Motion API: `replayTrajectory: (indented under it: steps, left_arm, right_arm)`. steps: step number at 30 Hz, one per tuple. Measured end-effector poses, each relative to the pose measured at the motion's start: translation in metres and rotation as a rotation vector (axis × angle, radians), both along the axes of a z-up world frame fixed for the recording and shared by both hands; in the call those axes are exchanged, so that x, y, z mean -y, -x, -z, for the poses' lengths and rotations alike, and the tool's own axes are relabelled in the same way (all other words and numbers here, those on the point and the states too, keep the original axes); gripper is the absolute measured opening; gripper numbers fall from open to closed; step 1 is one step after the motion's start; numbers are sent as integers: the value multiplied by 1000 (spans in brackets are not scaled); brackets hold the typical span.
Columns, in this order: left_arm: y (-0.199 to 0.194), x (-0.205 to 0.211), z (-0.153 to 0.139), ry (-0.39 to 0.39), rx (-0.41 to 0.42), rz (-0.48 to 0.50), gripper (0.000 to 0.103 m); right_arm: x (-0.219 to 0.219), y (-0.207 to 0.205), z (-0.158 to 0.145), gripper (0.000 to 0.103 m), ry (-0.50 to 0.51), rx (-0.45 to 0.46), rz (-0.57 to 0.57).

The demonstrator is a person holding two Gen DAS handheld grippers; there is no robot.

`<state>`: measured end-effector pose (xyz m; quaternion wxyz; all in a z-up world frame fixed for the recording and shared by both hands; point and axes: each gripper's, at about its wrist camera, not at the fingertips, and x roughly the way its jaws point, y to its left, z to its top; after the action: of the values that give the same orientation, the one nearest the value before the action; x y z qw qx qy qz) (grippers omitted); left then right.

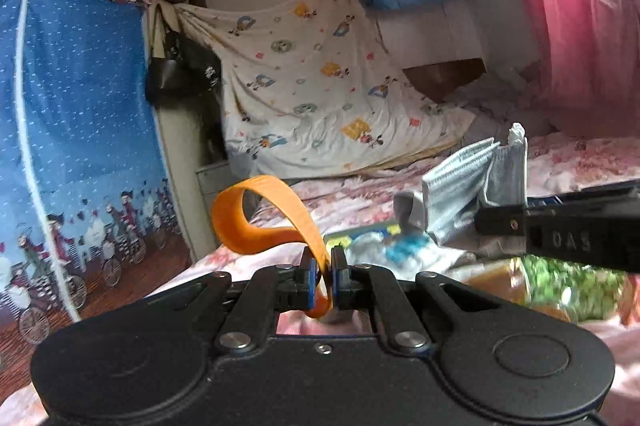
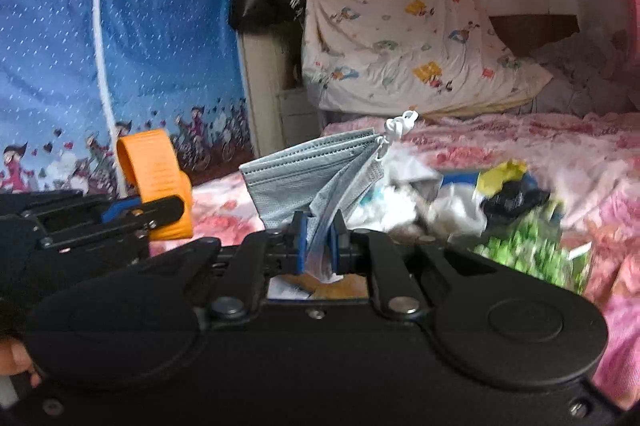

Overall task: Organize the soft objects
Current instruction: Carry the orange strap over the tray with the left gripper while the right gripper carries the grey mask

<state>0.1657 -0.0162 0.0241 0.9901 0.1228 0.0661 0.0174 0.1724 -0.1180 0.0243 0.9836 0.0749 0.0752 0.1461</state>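
My left gripper is shut on an orange elastic band, whose loop stands up to the left above the jaws. It also shows in the right wrist view, at the left. My right gripper is shut on a pale blue face mask with knotted white ear loops. The mask also shows in the left wrist view, held up at the right by the right gripper's black finger. Both grippers are raised above the pink floral bed.
A pile of bags, wrappers and cloths lies on the bed ahead, with a green printed packet. A blue fabric wardrobe stands left. A cartoon-print sheet hangs at the back, a pink curtain right.
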Motion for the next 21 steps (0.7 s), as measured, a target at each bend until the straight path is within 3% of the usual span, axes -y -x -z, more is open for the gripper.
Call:
replayTrajectory:
  steps: [8, 13, 21]
  left_arm:
    - [-77, -1, -17, 79, -21, 111, 7]
    - [-120, 8, -24, 158, -20, 160, 7]
    - [-179, 17, -15, 368, -198, 247, 7]
  right_arm:
    - [22, -61, -23, 5, -112, 35, 55]
    - [39, -91, -20, 6, -192, 18, 106]
    - [49, -127, -2, 6, -249, -62, 152]
